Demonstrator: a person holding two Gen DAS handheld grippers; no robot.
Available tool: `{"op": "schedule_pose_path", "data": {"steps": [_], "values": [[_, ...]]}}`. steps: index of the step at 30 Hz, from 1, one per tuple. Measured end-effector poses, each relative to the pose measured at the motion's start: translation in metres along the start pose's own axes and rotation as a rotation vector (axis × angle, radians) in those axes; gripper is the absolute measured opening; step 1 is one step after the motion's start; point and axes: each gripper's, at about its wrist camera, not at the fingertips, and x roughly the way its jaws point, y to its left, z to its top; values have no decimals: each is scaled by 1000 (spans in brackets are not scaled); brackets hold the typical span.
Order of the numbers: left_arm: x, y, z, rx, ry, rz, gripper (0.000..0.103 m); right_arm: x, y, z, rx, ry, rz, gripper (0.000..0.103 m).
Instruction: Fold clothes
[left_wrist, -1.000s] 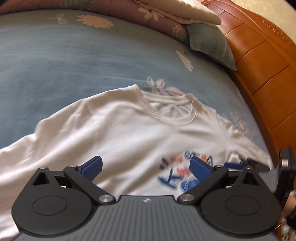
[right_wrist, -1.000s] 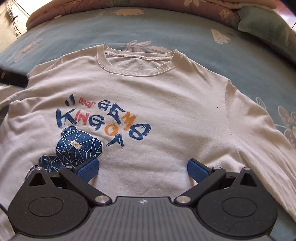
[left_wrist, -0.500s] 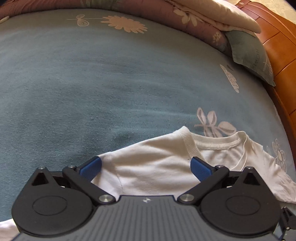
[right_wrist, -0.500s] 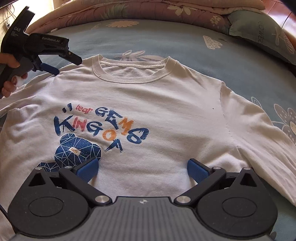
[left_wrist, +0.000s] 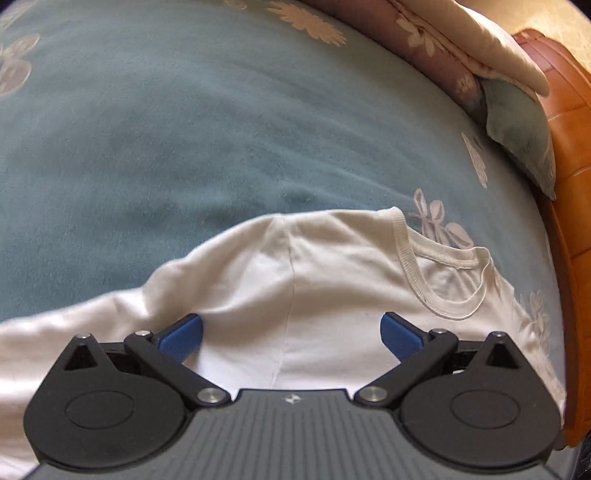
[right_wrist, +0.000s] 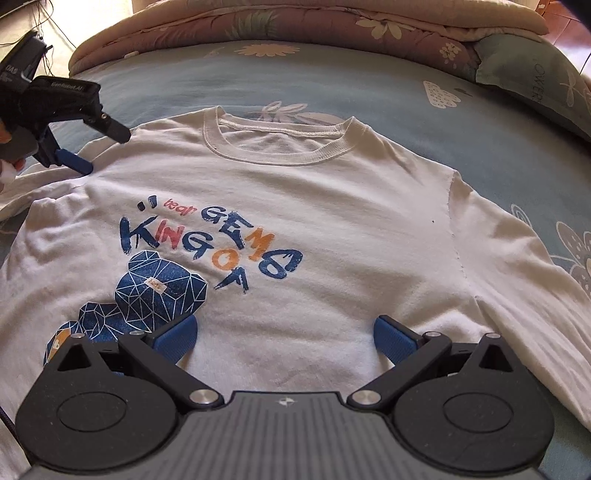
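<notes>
A white long-sleeved T-shirt (right_wrist: 332, 206) with a blue, red and orange print lies face up on the blue bedspread (right_wrist: 424, 122). My right gripper (right_wrist: 284, 338) hangs open over its lower front, nothing between the blue pads. My left gripper (left_wrist: 291, 334) is open over the shirt's shoulder seam (left_wrist: 288, 280), left of the ribbed collar (left_wrist: 413, 273). In the right wrist view the left gripper (right_wrist: 105, 147) shows at the far left, held by a hand, its fingers spread just above the shoulder. Whether the pads touch the cloth I cannot tell.
A folded quilt (right_wrist: 295, 26) and a green pillow (right_wrist: 535, 77) lie along the head of the bed. An orange wooden bed frame (left_wrist: 576, 258) runs along the right edge in the left wrist view. Bare blue bedspread (left_wrist: 184, 129) stretches beyond the shirt.
My left gripper swung away from the shirt's chest toward the left shoulder and now sits lower over the seam. The right gripper has barely moved.
</notes>
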Motion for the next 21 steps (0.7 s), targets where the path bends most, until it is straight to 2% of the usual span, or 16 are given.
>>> {"op": "schedule_pose_path", "data": {"steps": [2, 3, 7, 8, 10, 12, 14, 16, 19, 21], "values": [[2, 0, 5, 32, -12, 64, 101, 0, 0, 0, -3, -3, 2, 103], [4, 4, 10, 14, 2, 62, 101, 0, 0, 0, -4, -1, 1, 103], [-9, 22, 20, -94, -40, 33, 100, 0, 1, 2, -3, 10, -2, 103], [-16, 22, 20, -107, -60, 12, 100, 0, 1, 1, -3, 8, -3, 103], [-29, 22, 16, -159, -77, -75, 101, 0, 1, 1, -2, 4, -5, 103], [-26, 23, 8, -209, -22, -157, 101, 0, 2, 0, -1, 0, -7, 103], [-14, 23, 1, -218, 34, -150, 101, 0, 3, -1, -1, -2, -11, 103], [-2, 28, -2, -201, 41, -71, 99, 0, 3, 0, 1, -2, -15, 103], [-2, 24, 8, -139, -54, -7, 100, 0, 3, 0, 1, -2, -16, 103], [-6, 20, 13, -113, -47, 11, 99, 0, 3, -1, 0, -5, -17, 103]]}}
